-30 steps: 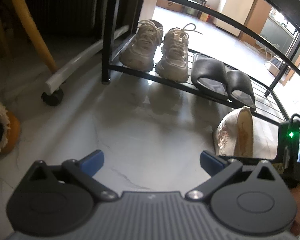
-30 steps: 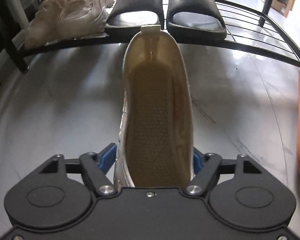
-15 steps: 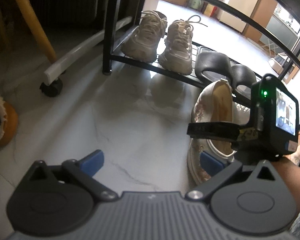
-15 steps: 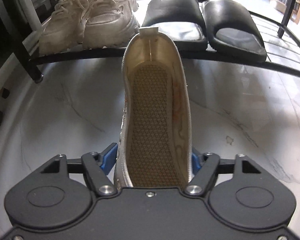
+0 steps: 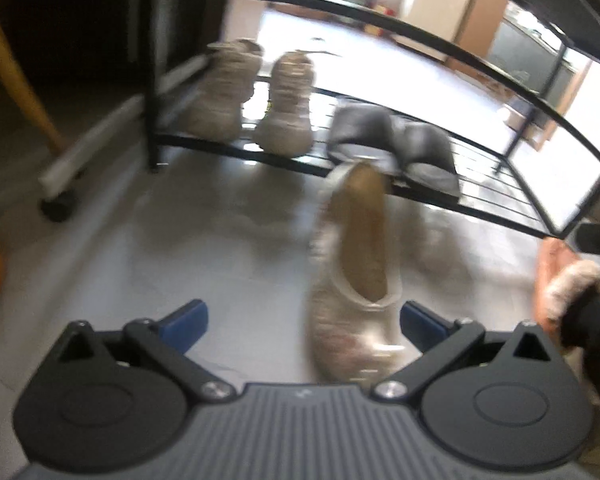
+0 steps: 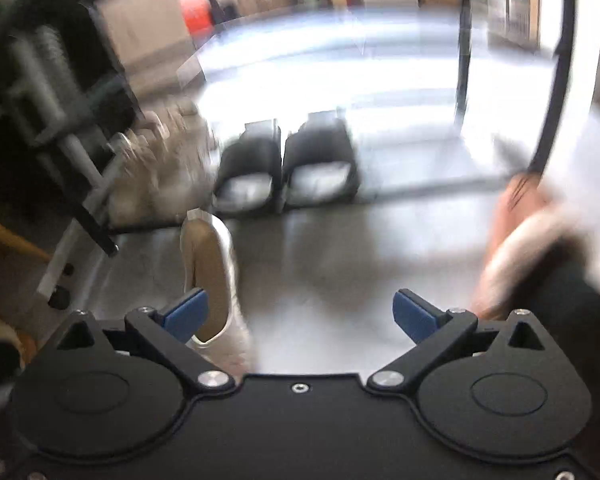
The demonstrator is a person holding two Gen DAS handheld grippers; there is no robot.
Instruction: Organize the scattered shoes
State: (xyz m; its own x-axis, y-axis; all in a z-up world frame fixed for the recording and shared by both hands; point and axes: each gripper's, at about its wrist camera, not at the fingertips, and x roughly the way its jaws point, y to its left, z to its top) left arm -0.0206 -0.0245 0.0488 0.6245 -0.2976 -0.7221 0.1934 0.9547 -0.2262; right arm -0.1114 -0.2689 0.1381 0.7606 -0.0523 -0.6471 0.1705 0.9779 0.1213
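A glossy, marbled grey floor [image 5: 228,248] stretches toward a bright hallway, with a black metal shoe rack [image 5: 380,20] of thin wire rungs standing across it. Four shoes sit on the lowest shelf: two chunky off-white lace-up sneakers [image 5: 256,100] side by side at the rack's near post, and two smooth black slides [image 6: 288,168] touching each other beside them. On the floor just in front of the slides lies one cream slip-on shoe [image 5: 356,272], long and narrow, its tan insole facing up and its heel toward the shelf. A tan slipper with a fluffy pale cuff [image 5: 568,284] rests further off. The left gripper [image 5: 304,318] hangs with its two blue pads spread wide, the slip-on's toe between them but untouched. The right gripper [image 6: 302,312] is likewise spread apart and holds nothing, the slip-on passing behind one pad. Both views are motion-blurred.
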